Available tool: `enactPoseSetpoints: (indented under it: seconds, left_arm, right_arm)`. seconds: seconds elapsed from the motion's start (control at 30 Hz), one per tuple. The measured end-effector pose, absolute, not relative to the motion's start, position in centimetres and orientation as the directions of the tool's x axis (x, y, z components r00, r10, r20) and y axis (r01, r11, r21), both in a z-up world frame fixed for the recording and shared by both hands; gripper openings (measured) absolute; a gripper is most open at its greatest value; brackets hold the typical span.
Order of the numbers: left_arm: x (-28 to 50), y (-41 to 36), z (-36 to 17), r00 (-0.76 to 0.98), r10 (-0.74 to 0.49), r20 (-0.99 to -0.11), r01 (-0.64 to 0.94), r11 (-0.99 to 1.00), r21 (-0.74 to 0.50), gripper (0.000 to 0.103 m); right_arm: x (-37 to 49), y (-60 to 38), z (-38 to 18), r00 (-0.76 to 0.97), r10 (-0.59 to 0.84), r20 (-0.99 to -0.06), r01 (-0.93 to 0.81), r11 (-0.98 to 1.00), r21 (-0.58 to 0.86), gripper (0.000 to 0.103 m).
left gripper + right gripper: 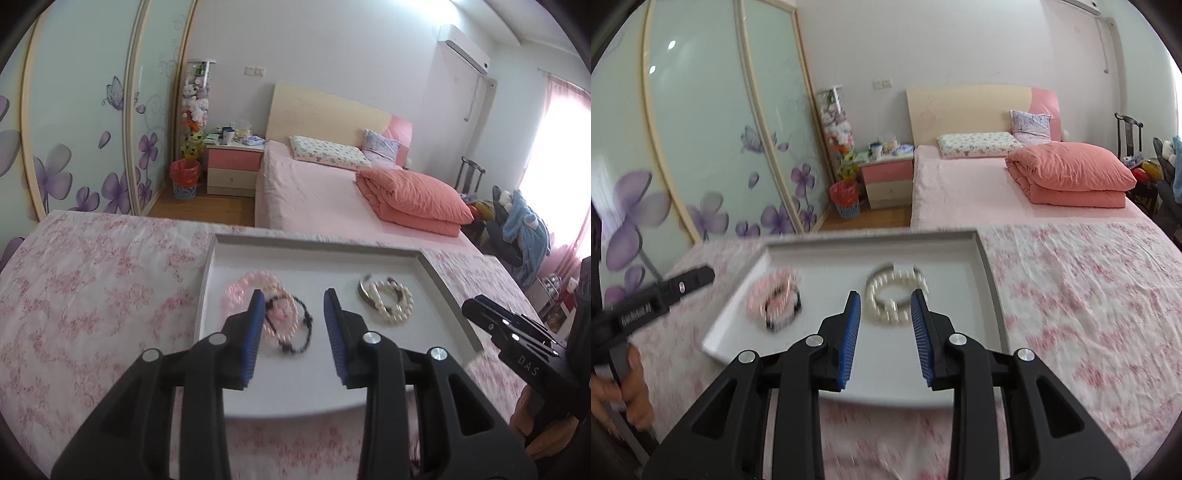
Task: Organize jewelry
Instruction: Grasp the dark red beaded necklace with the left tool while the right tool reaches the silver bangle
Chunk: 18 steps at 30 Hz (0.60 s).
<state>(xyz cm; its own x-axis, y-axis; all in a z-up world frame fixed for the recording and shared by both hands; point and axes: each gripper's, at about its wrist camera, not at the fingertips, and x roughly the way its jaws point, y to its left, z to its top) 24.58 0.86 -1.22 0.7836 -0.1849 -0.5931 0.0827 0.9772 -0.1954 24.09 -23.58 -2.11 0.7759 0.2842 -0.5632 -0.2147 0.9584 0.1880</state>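
A white tray (pixel 448 295) lies on a table with a pink floral cloth. On its left lies a pile of pink bead, pearl and dark bead bracelets (pixel 286 321). On its right lie white pearl bracelets with a silver bangle (pixel 388 299). My left gripper (pixel 293 299) is open and empty, just above the pink pile. In the right wrist view the tray (pixel 991 280) holds the pink pile (pixel 775 299) and the pearl bracelets (pixel 892 295). My right gripper (pixel 885 297) is open and empty over the pearl bracelets. Each gripper shows in the other's view (pixel 517 336) (pixel 657 299).
The floral cloth (pixel 1089 295) spreads around the tray on both sides. Beyond the table stand a pink bed (pixel 321 195) with a folded quilt, a nightstand (pixel 232 166), a red bin (pixel 184 177) and wardrobe doors with purple flowers (pixel 74 147).
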Motion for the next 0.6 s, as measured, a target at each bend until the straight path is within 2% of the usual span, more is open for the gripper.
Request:
enactPoseSetpoints:
  seconds: [0.23, 0.47, 0.6]
  left_arm:
    - [20.9, -0.5, -3.6, 0.712, -0.264, -0.651, 0.168, 0.964, -0.207, 0.034]
    - [17.8, -2.0, -5.4, 0.660, -0.311, -0.684, 0.233, 0.950, -0.207, 0.040]
    - [16.6, -2.9, -5.8, 0.640, -0.331, -0.693, 0.264, 0.942, -0.206, 0.041]
  right_arm:
    - [19.9, -24.3, -6.0, 0.654, 0.293, -0.698, -0.260, 0.953, 0.156, 0.030]
    - [17.4, -24.2, -8.0, 0.600, 0.273, -0.752, -0.265, 0.955, 0.134, 0.029]
    - [16.6, -23.6, -8.8, 0.605, 0.210, -0.768, -0.268, 0.962, 0.052, 0.011]
